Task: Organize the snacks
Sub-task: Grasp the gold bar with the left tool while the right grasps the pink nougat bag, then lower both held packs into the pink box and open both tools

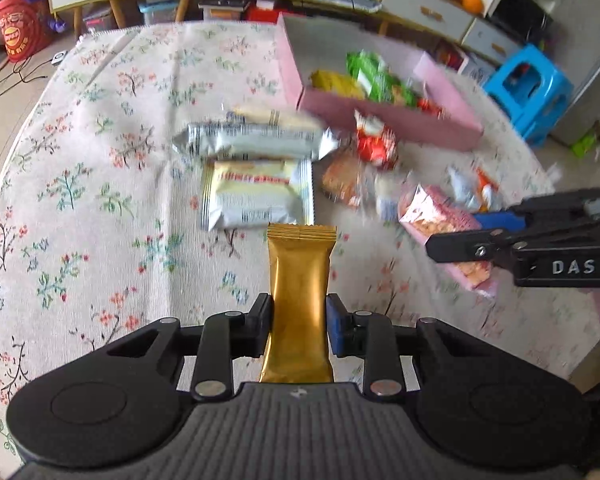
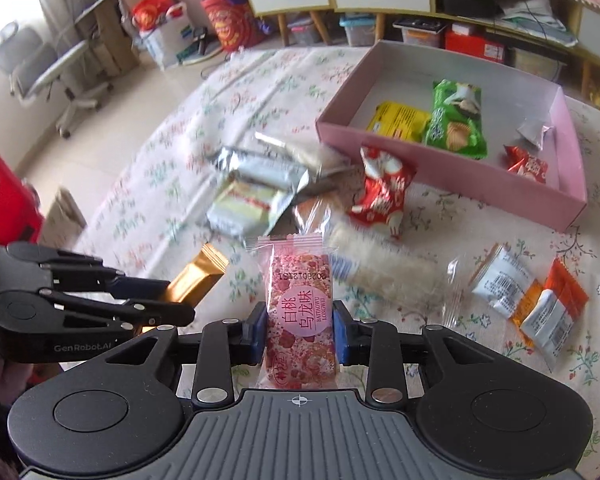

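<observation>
Left tool (image 1: pixel 298 320): its two fingers are pressing on the sides of a gold packet (image 1: pixel 300 304), which is pointing forward out of the grip above the cloth.
Right tool (image 2: pixel 300 334): it is clamping a pink packet (image 2: pixel 300 316) with a clear sealed end between its blue pads (image 2: pixel 342 336); the printed label is facing the camera.
Both tools: they are hanging side by side over the near part of the bench (image 1: pixel 100 140), which is wearing a flowered cloth.
Pink box (image 2: pixel 400 160): it is sitting open on the far right of the bench, holding a yellow packet (image 2: pixel 400 120), a green packet (image 2: pixel 456 120), a small red packet (image 2: pixel 526 166) and a small silver one (image 2: pixel 534 132).
Loose snacks: silver and cream packets (image 1: pixel 256 168) are lying piled in the middle of the cloth; a crumpled red packet (image 2: pixel 380 192) is resting just against the box's near wall.
Right edge: a long pale clear-wrapped bar (image 2: pixel 384 268) and white and orange packets (image 2: pixel 536 304) are lying on the cloth, apart from the box.
</observation>
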A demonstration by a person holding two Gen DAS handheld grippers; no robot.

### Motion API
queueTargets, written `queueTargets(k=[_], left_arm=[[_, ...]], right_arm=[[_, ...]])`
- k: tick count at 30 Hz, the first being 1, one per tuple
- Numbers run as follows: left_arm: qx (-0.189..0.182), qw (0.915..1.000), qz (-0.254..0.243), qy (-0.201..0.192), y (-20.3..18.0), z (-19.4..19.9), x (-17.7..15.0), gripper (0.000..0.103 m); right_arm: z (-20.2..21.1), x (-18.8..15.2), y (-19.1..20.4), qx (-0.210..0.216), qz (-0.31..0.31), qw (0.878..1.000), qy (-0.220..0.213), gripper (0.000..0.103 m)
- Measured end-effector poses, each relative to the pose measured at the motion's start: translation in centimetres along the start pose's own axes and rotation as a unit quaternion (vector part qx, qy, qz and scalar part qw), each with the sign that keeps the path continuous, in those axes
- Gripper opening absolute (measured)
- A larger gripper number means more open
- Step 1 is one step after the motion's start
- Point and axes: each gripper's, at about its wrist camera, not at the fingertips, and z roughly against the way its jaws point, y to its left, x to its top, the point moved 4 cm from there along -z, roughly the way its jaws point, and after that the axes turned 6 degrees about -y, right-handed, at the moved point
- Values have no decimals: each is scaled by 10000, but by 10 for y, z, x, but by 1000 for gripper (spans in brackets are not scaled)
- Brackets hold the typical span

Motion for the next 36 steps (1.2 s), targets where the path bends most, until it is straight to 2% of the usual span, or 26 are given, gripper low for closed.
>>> queueTargets(k=[8, 17, 27, 36], left_arm=[[-165, 9980, 422, -437, -2, 9, 29, 26], [-316, 9931, 775, -825, -9, -9, 62, 26], [-317, 9847, 1088, -1324, -15, -39, 103, 26], [-158, 9823, 1074, -1527, -30, -69, 125, 26]], right_arm=[[12, 27, -19, 152, -706, 9969, -318, 31], [17, 55, -61, 169, -1539, 9848, -792, 31], [6, 78, -135, 14, -2428, 9614, -1298, 31], [-14, 84, -181, 66, -3275, 9284, -1752, 31]])
